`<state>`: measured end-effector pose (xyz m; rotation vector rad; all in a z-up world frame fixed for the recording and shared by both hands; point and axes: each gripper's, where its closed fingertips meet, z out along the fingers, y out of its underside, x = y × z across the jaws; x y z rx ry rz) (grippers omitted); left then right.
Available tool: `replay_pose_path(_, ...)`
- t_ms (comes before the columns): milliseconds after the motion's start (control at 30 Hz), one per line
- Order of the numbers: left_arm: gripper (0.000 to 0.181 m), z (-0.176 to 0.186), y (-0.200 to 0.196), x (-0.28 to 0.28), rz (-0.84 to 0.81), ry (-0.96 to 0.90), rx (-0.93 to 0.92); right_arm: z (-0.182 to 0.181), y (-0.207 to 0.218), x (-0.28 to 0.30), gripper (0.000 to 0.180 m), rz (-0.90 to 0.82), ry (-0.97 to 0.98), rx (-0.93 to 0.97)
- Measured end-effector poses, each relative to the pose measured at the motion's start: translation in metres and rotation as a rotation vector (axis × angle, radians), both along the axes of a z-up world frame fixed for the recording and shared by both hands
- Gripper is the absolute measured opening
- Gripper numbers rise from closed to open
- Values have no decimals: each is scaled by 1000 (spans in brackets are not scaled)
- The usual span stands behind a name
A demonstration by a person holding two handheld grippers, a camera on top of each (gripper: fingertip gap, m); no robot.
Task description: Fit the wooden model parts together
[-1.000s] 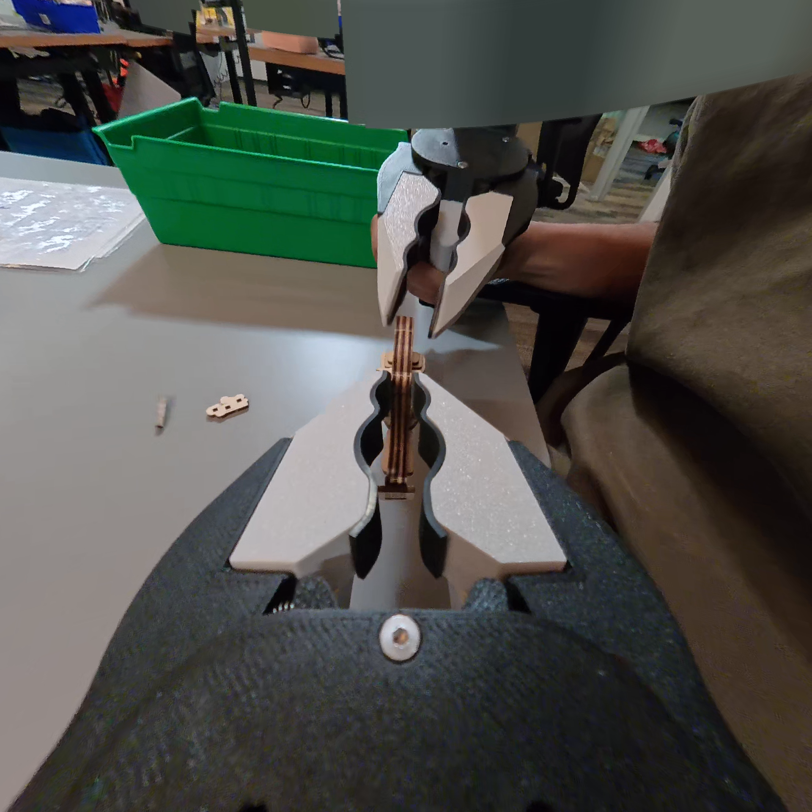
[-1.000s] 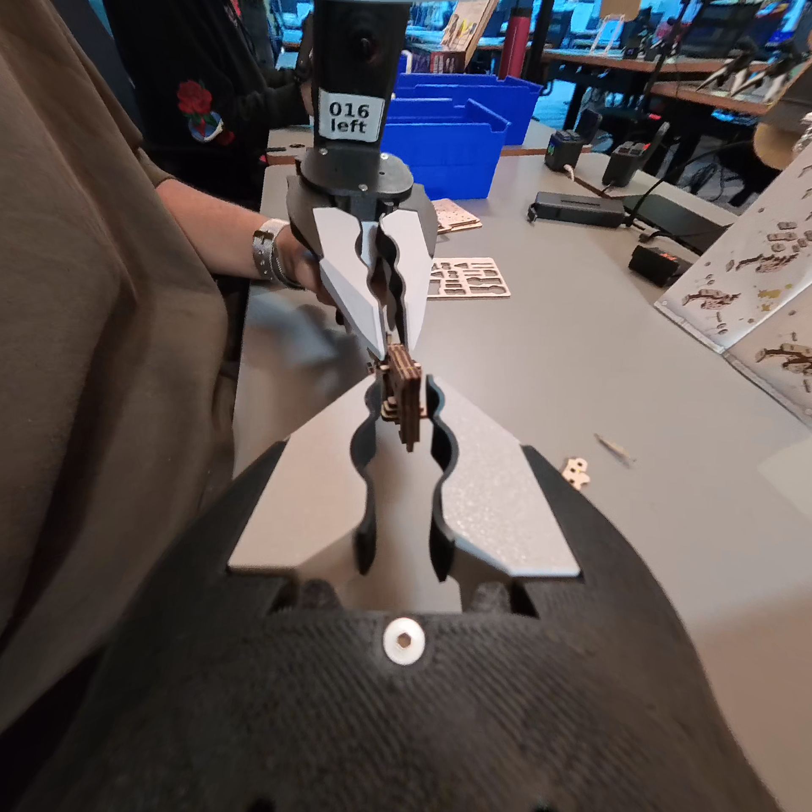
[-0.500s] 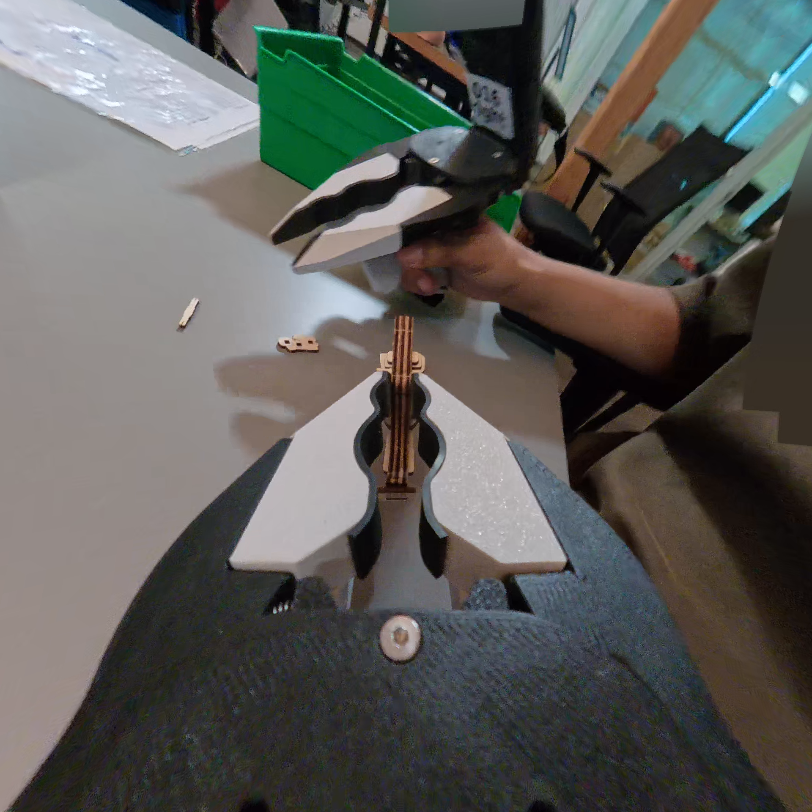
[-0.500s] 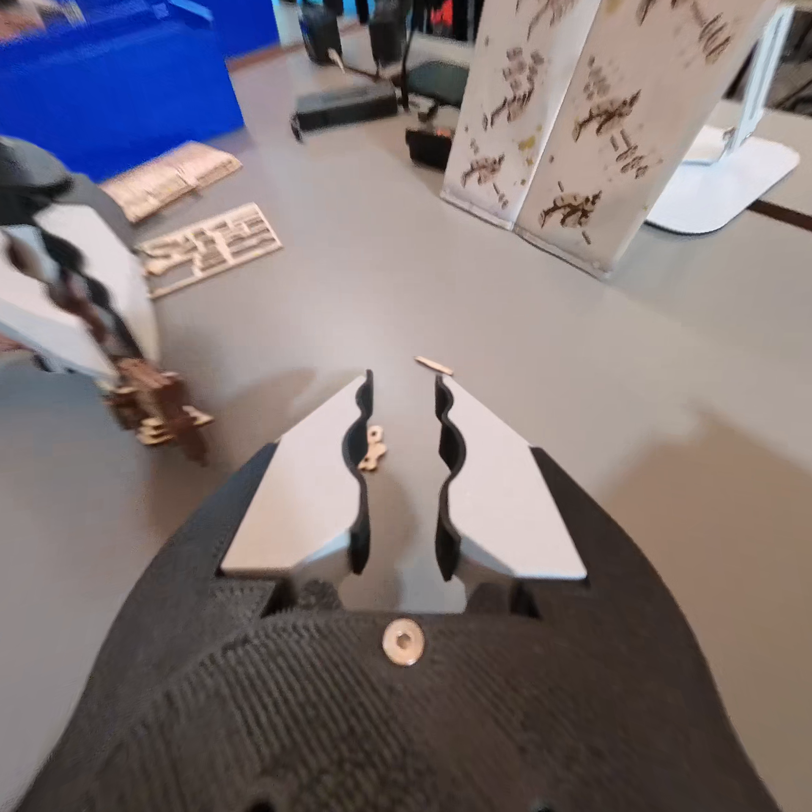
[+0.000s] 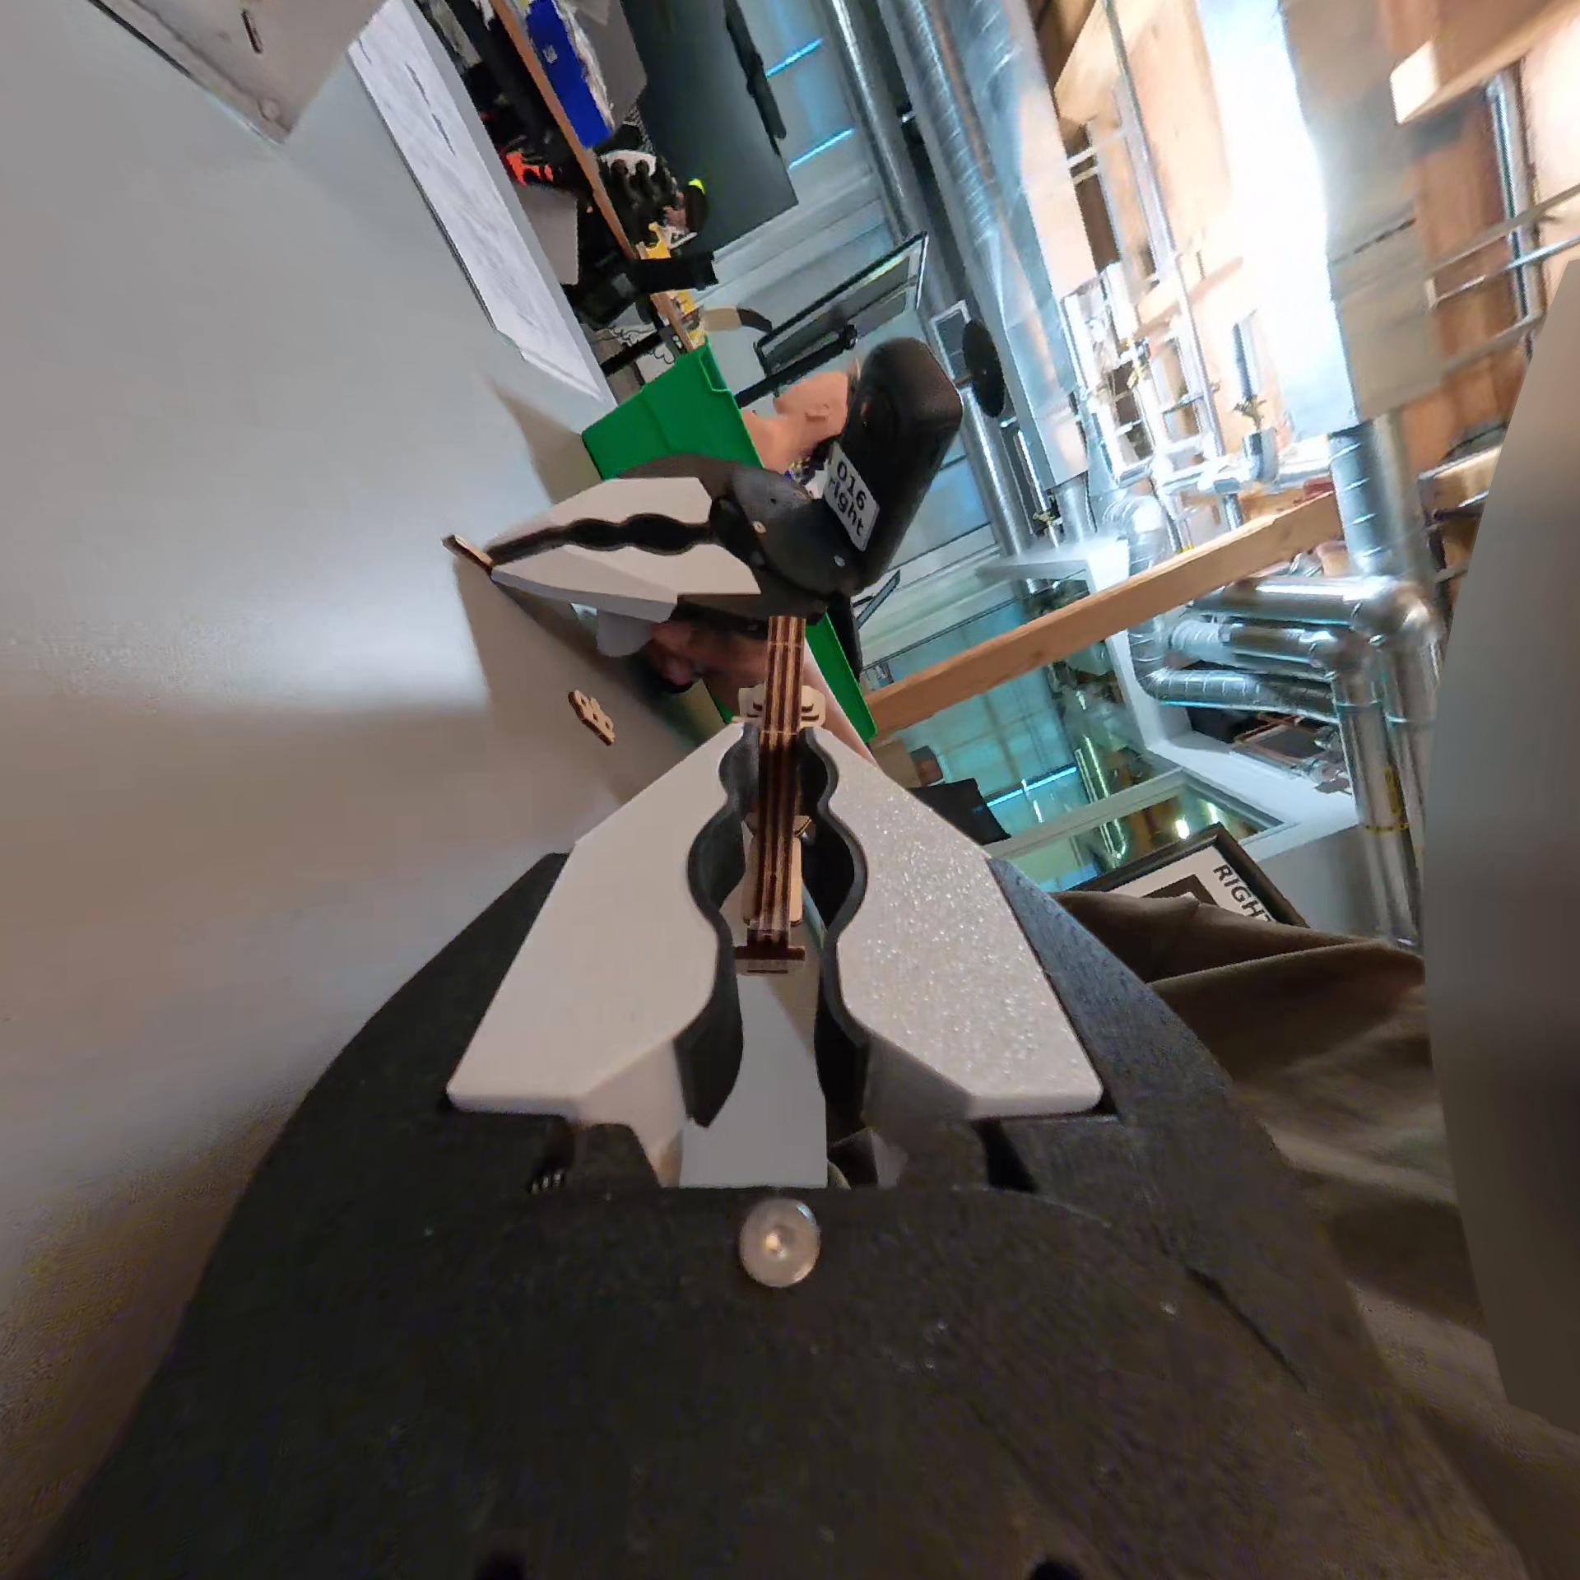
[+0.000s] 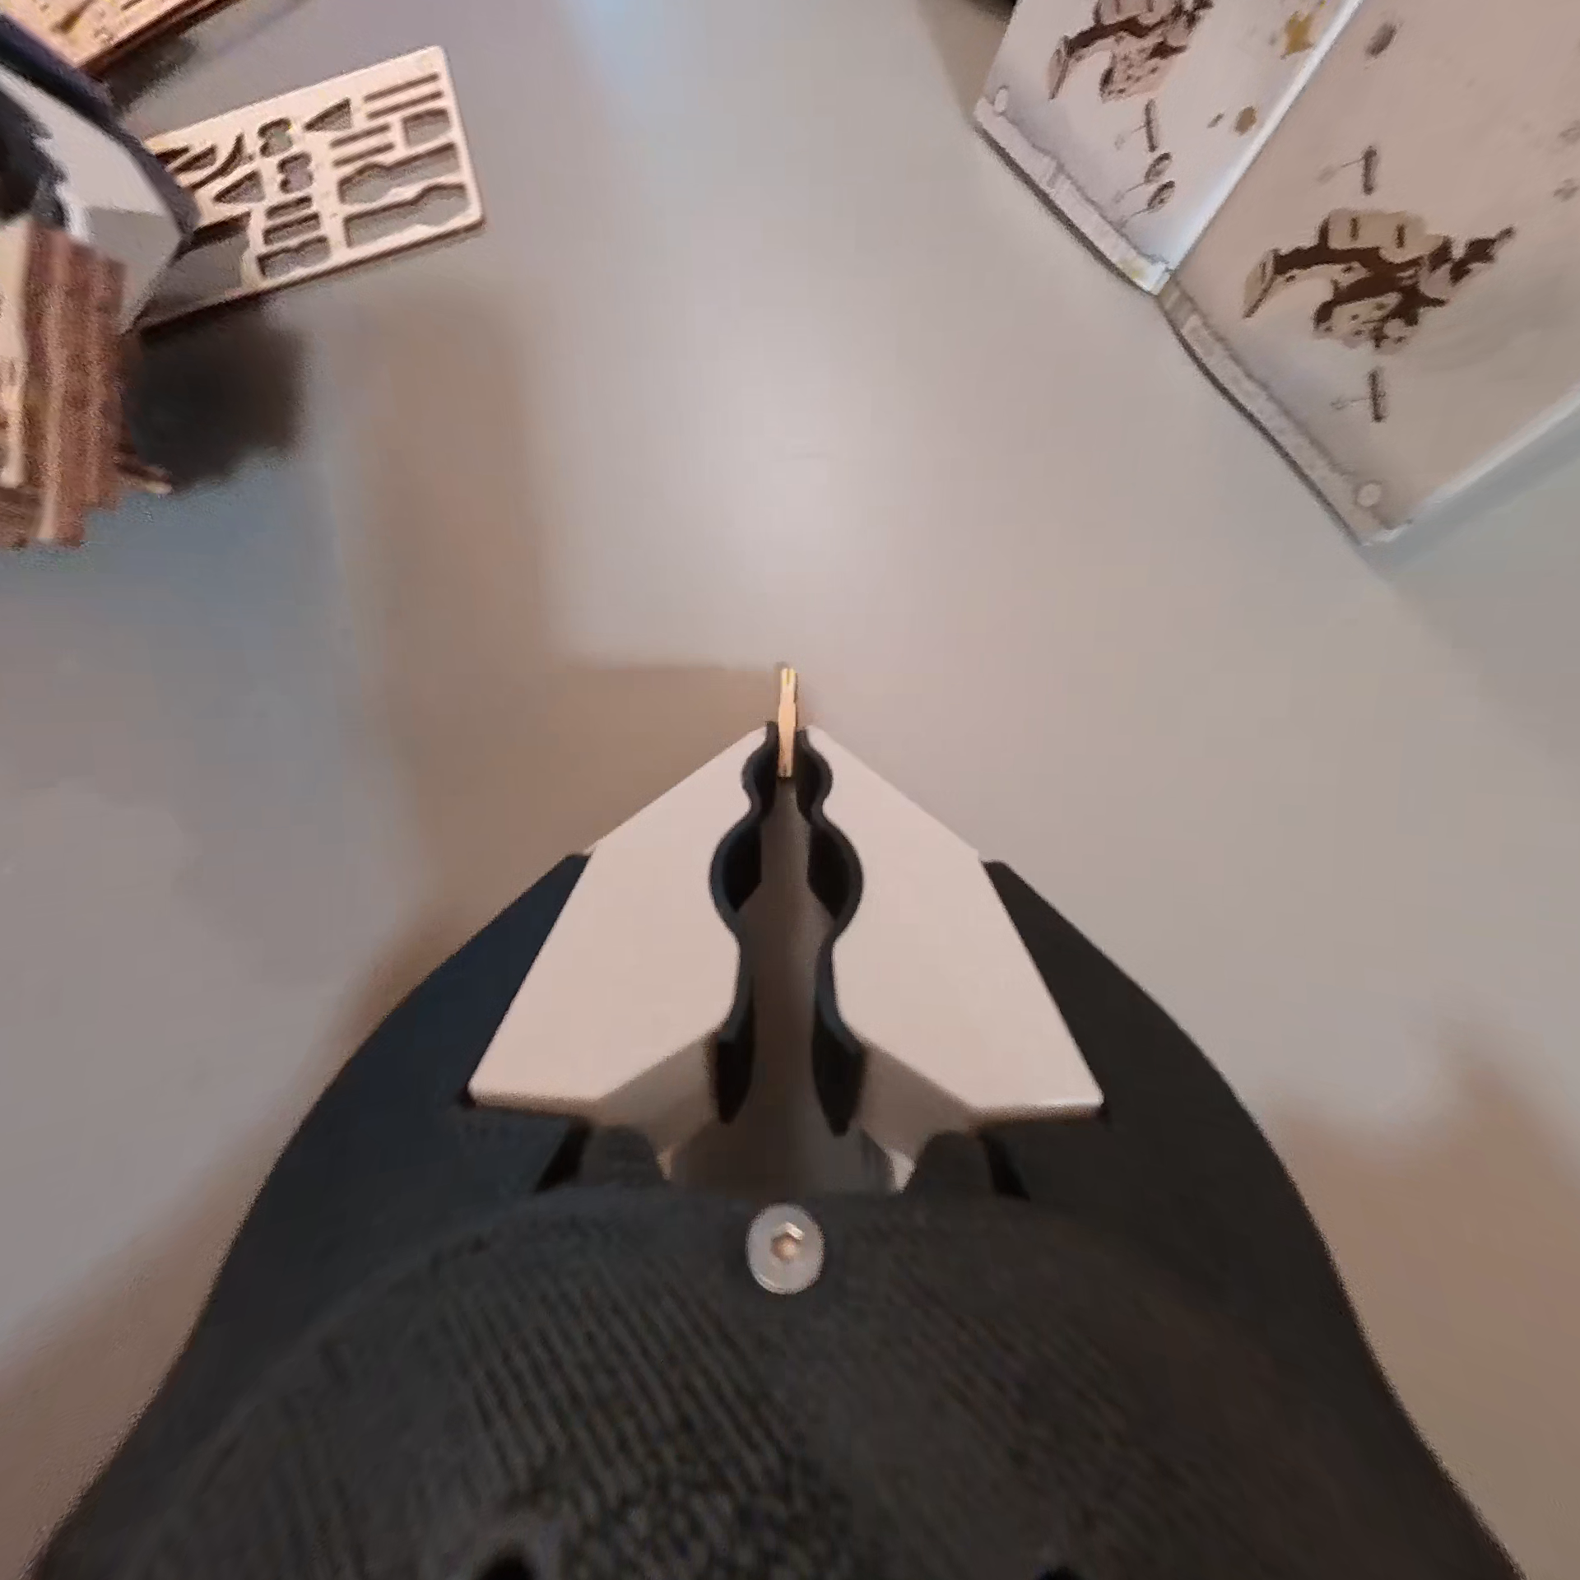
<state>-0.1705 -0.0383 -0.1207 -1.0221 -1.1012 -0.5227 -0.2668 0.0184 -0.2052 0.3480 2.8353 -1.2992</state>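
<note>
My left gripper (image 5: 776, 752) is shut on a layered wooden model assembly (image 5: 774, 821), held edge-on and raised off the grey table (image 5: 214, 598). That assembly also shows blurred at the left edge of the right wrist view (image 6: 51, 385). My right gripper (image 6: 787, 752) is shut on a small thin wooden stick (image 6: 785, 722) that pokes out past its fingertips, just above the table (image 6: 769, 427). In the left wrist view the right gripper (image 5: 504, 556) holds that stick (image 5: 468, 549) at its tip over the table. A small flat wooden piece (image 5: 592, 716) lies on the table below it.
A green bin (image 5: 684, 419) stands beyond the right gripper. A punched wooden parts sheet (image 6: 325, 188) lies at the upper left of the right wrist view. White instruction boards with model pictures (image 6: 1325, 256) stand at the upper right. Paper sheets (image 5: 462, 197) lie farther along the table. The tips of one gripper are about 15 cm away from the tips of the other.
My right gripper left the assembly, opened over the loose pieces on the table and closed on the thin stick. My left gripper kept its grip and tilted strongly.
</note>
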Motion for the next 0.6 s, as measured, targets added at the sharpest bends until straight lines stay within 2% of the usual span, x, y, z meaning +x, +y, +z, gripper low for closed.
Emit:
replay_pose_path(133, 4, 0, -3, -2, 12, -12, 13, 5, 0, 10, 1, 16, 60, -3)
replay_pose_path(300, 4, -6, -9, -6, 49, -21, -37, 50, -2, 43, 1, 18, 62, -151)
replay_pose_path(433, 5, -18, -8, -6, 59, -21, -161, 71, -4, 62, 1, 17, 168, -184)
replay_pose_path(600, 5, -30, 3, -4, 53, 20, -349, 64, -9, 92, 1, -10, 52, -189)
